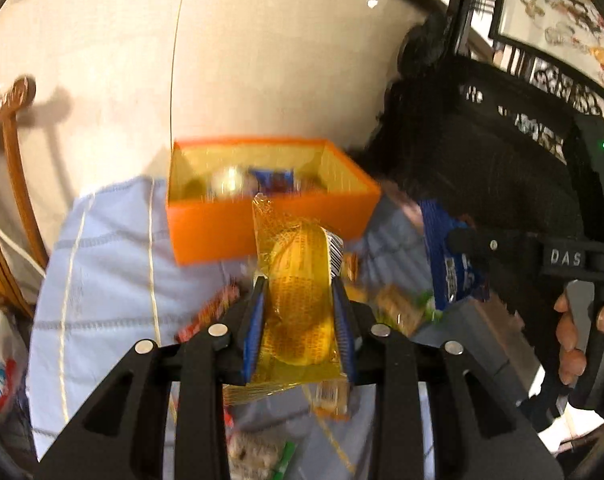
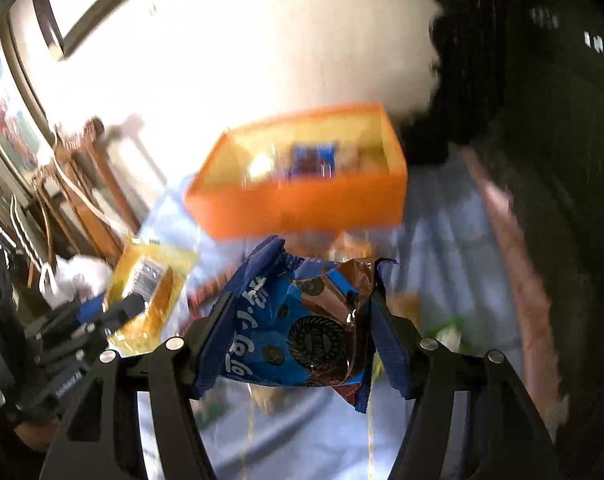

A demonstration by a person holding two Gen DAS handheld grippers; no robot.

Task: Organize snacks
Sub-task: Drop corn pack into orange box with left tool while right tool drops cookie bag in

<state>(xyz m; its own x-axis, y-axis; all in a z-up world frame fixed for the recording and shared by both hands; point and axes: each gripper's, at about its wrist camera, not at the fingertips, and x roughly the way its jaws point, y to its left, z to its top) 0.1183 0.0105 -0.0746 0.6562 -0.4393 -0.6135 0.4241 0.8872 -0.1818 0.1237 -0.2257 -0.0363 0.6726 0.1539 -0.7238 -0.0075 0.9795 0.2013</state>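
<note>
— Pale blue cloth (image 1: 101, 280) spread under everything, white wall behind. Where's the snack?

— Yellow packet (image 1: 297, 300) clamped in the left gripper (image 1: 299, 320), just short of the orange box (image 1: 269, 220).

— And the other side?

— Right gripper (image 2: 302, 332) squeezes a blue cookie bag (image 2: 302, 328), near that same box, which already holds snacks.

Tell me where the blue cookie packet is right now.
The blue cookie packet is clamped in the right claw, lifted above the blue cloth just short of the orange box; the left claw's yellow packet is to its left.
</note>
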